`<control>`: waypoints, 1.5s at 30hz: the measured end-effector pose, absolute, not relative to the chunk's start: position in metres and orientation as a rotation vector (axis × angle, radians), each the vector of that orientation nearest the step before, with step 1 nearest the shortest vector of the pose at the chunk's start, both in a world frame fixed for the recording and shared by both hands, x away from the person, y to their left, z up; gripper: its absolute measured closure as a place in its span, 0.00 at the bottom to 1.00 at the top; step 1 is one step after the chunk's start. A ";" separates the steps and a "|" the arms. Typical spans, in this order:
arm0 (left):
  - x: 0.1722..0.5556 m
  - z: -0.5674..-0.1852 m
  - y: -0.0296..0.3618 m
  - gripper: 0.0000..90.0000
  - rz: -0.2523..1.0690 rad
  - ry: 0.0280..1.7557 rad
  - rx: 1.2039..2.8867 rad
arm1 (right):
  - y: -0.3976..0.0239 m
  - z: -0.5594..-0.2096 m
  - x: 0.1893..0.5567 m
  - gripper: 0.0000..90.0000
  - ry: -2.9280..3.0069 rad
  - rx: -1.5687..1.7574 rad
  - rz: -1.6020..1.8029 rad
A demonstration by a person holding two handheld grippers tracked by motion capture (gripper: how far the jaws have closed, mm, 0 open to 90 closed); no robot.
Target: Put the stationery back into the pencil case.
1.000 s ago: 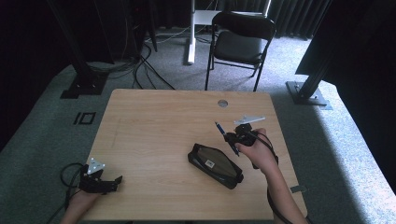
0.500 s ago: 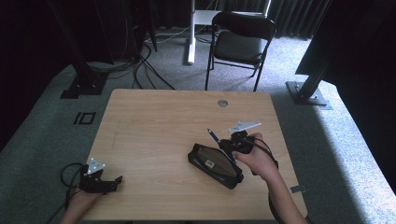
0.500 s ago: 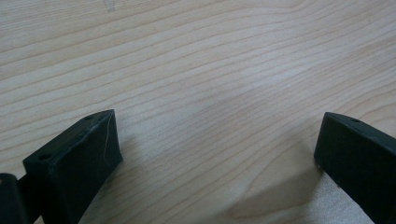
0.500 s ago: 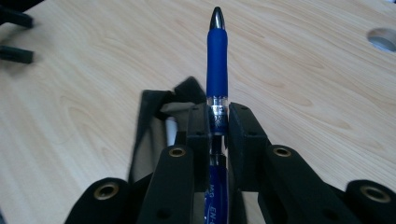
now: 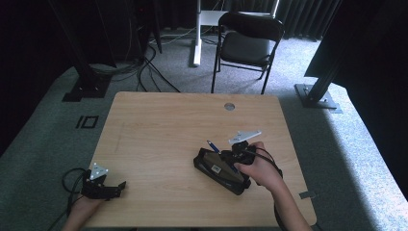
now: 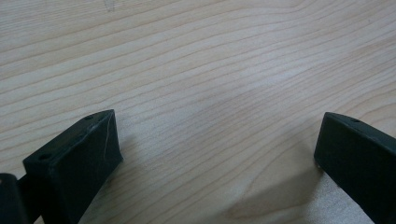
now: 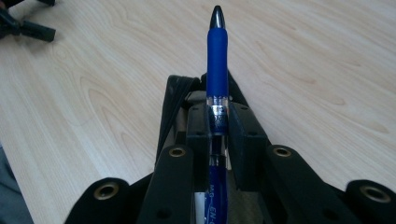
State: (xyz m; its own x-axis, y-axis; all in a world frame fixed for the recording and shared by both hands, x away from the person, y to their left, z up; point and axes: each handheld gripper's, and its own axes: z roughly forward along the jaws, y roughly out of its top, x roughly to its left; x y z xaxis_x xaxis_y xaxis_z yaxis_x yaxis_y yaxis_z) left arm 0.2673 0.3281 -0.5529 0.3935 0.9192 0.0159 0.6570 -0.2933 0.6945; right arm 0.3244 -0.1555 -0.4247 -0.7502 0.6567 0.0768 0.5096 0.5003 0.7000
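1. Pen (image 7: 217, 60): blue rubber grip sleeve, dark tip, clear barrel section; we see it clamped in the right gripper (image 7: 218, 126), both jaws pressed on the clear barrel just behind the sleeve, tip pointing out ahead.
2. In the high view the pen (image 5: 213, 146) sticks up and left from the right gripper (image 5: 239, 155), right of the table's middle, directly above the black pencil case (image 5: 222, 170).
3. Handling, as we judge it: light, stiff, slim and round. The smooth clear barrel can slip or roll between flat pads; the rubber sleeve would be the grippier place to take hold. Present hold is mid-barrel, fairly balanced, with a long front overhang, so any knock at the tip levers it.
4. Not fragile, but the tip can mark the wood table (image 5: 159, 130).
5. Container: the pencil case lies flat, long side running near-right to far-left, close under the right hand. We can't tell whether it is unzipped or what is inside; a tan top panel with a small label shows.
6. Left gripper (image 5: 102, 185): sits at the near-left table edge, jaws spread wide with nothing between them, only bare wood in the left gripper view (image 6: 210, 140).
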 end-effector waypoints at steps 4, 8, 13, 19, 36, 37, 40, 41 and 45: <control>0.267 -0.553 0.328 0.01 0.561 1.342 2.051 | -0.153 -0.431 0.325 0.88 2.564 1.004 1.062; 0.267 -0.553 0.328 0.01 0.561 1.342 2.050 | -0.150 -0.438 0.327 0.88 2.590 1.009 1.024; 0.267 -0.553 0.328 0.01 0.562 1.340 2.054 | -0.146 -0.446 0.329 0.88 2.621 0.997 0.996; 0.267 -0.553 0.328 0.01 0.561 1.342 2.053 | -0.142 -0.455 0.333 0.88 2.652 0.996 0.946; 0.267 -0.553 0.328 0.01 0.561 1.341 2.054 | -0.132 -0.475 0.342 0.88 2.724 1.002 0.827; 0.267 -0.553 0.328 0.01 0.560 1.341 2.055 | -0.131 -0.475 0.343 0.88 2.724 1.003 0.832; 0.267 -0.553 0.328 0.01 0.561 1.341 2.054 | -0.128 -0.476 0.343 0.88 2.733 0.993 0.824; 0.267 -0.553 0.328 0.01 0.560 1.341 2.054 | -0.127 -0.478 0.344 0.88 2.740 0.990 0.811; 0.267 -0.553 0.328 0.01 0.560 1.341 2.054 | -0.125 -0.482 0.347 0.88 2.757 0.997 0.779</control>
State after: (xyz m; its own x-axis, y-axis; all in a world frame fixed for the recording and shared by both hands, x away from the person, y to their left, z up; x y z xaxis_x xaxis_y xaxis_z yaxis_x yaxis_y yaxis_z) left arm 0.2673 0.3283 -0.5527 0.3959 0.9181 0.0173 0.6575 -0.2965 0.6927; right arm 0.3472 -0.1249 -0.4817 -0.7786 0.6235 0.0702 0.5682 0.6531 0.5007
